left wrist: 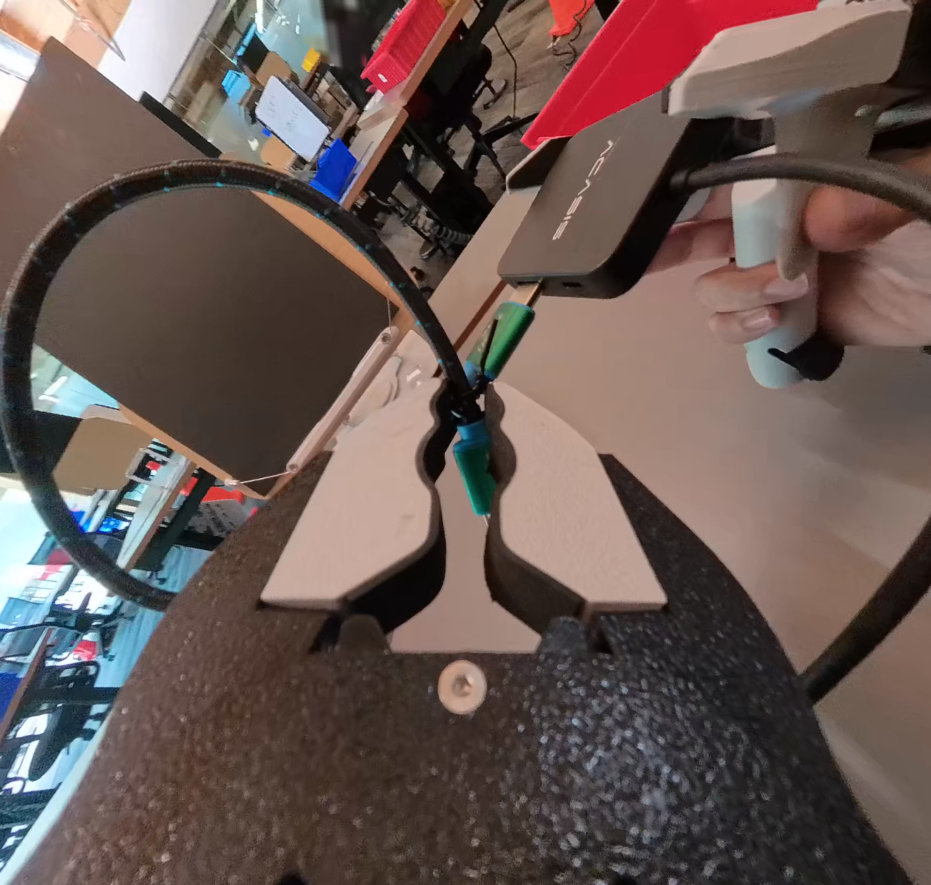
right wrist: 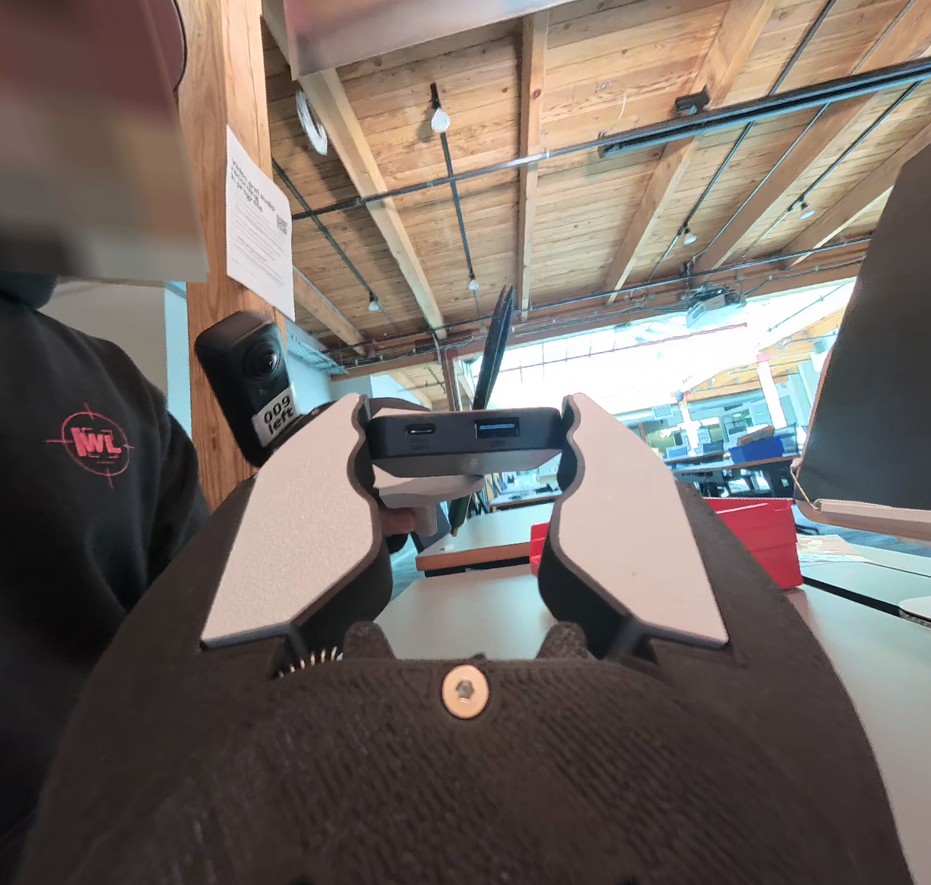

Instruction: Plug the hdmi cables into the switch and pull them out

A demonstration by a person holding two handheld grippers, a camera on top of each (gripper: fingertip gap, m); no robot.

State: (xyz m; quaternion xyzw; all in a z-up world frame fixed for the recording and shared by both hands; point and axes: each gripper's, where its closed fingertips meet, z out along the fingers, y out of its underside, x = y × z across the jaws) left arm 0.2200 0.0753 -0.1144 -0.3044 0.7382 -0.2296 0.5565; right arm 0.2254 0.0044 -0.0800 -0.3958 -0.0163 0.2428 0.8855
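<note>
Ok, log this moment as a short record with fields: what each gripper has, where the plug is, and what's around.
left gripper: shut on the braided black cable, just behind the green plug
right gripper: shut on the black switch, gripped by its sides
plug state: metal tip at a port on the switch's near edge; depth of insertion cannot be told
other cable: a plain black cable leaves the switch's far end
surroundings: red bin on a pale table

Wood-beam ceiling (right wrist: 579, 155), bright windows (right wrist: 629, 362)
</note>
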